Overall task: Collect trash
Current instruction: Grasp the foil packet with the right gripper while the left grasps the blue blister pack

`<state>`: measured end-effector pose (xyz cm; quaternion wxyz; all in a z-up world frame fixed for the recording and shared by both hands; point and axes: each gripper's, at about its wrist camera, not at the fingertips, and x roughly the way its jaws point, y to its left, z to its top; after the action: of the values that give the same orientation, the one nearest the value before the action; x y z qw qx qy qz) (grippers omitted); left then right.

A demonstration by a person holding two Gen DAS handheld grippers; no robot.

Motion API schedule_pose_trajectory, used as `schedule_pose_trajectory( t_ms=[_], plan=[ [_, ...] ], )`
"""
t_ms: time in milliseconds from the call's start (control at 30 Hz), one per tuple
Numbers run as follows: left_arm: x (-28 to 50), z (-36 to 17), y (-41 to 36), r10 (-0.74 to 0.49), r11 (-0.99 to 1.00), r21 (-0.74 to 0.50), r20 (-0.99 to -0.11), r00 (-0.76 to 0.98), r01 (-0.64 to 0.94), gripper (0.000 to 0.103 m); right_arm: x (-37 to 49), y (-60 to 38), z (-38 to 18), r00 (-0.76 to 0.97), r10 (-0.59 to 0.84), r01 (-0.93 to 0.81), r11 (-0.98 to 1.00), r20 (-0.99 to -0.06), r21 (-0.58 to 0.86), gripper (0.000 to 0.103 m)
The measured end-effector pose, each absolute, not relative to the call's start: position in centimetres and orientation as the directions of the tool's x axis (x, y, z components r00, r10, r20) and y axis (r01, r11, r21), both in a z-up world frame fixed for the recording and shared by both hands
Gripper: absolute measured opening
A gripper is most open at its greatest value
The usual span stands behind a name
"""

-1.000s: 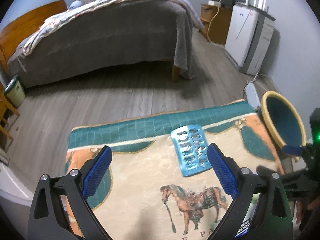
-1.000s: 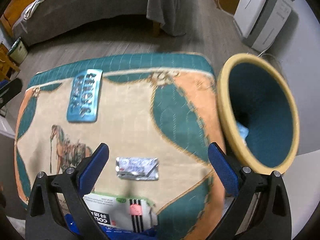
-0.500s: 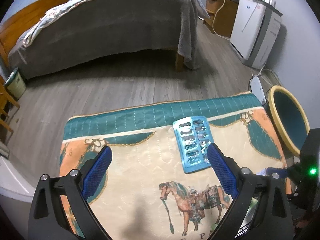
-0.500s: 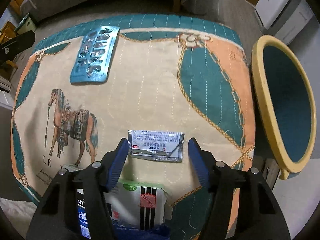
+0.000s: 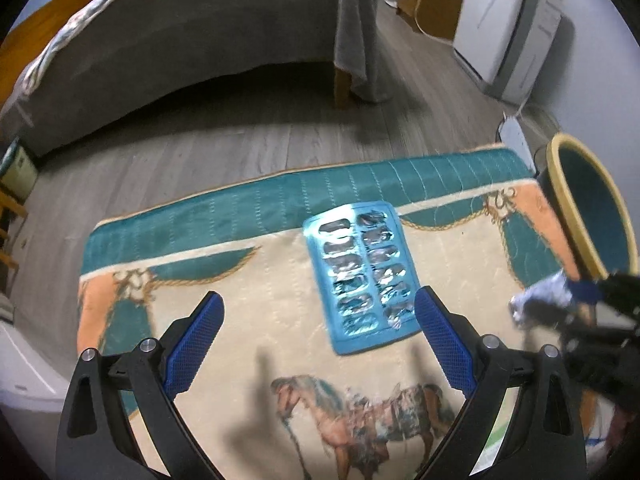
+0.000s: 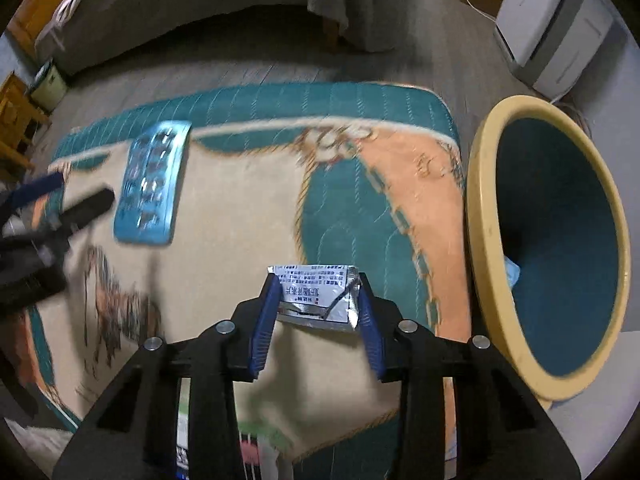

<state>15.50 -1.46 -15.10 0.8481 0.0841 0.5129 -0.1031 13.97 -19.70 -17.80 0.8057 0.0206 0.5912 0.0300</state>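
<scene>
A silver foil packet (image 6: 316,292) sits between the blue pads of my right gripper (image 6: 318,280), whose jaws are closing and pinch its two ends, so it buckles. My left gripper (image 5: 318,298) is open just above a blue blister pack (image 5: 360,272) (image 6: 150,188) that lies flat on the horse-patterned cloth (image 5: 240,280) (image 6: 248,240). The pack's near end lies between the fingers, untouched. A yellow-rimmed teal bin (image 6: 480,216) (image 5: 560,152) stands off the cloth's right edge. In the left wrist view the right gripper (image 5: 592,292) shows blurred at the right with the pale packet (image 5: 544,300).
A white and green packet (image 6: 256,444) lies at the cloth's near edge. Beyond the cloth are grey wood floor (image 5: 200,152), a bed (image 5: 180,40) and a white appliance (image 5: 504,28). A small green bin (image 6: 48,84) stands far left.
My right gripper's jaws went from wide open to pinching the foil packet. My left gripper sank closer to the blister pack, which now looks larger.
</scene>
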Motion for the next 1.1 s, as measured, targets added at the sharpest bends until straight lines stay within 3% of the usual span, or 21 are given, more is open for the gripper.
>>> schedule_pose_trajectory(
  t_ms=[67, 167, 700, 867, 1100],
  plan=[
    [16.0, -16.0, -2.5, -0.092, 0.959, 0.038, -0.894, 0.438, 0.28, 0.095, 15.0, -20.4, -17.7, 0.318, 0.095, 0.0, 0.995, -0.943, 0.1, 0.028],
    [16.4, -17.3, -3.4, -0.121, 0.958, 0.001, -0.906, 0.407, 0.287, 0.095, 16.2, -21.0, -17.4, 0.341, 0.104, 0.014, 0.993, -0.934, 0.115, 0.024],
    [16.9, -19.3, -4.5, -0.115, 0.95, 0.01, -0.92, 0.376, 0.313, 0.092, 17.7, -22.7, -16.9, 0.369, 0.159, 0.078, 0.977, -0.916, 0.2, 0.016],
    [16.8, -18.8, -4.4, -0.108, 0.945, 0.025, -0.916, 0.386, 0.325, 0.073, 17.2, -22.3, -16.4, 0.376, 0.152, 0.056, 0.981, -0.914, 0.186, 0.015],
    [16.5, -17.8, -4.2, -0.111, 0.943, 0.031, -0.909, 0.402, 0.331, 0.07, 16.7, -22.0, -15.0, 0.395, 0.149, 0.047, 0.982, -0.907, 0.181, 0.01]
  ],
)
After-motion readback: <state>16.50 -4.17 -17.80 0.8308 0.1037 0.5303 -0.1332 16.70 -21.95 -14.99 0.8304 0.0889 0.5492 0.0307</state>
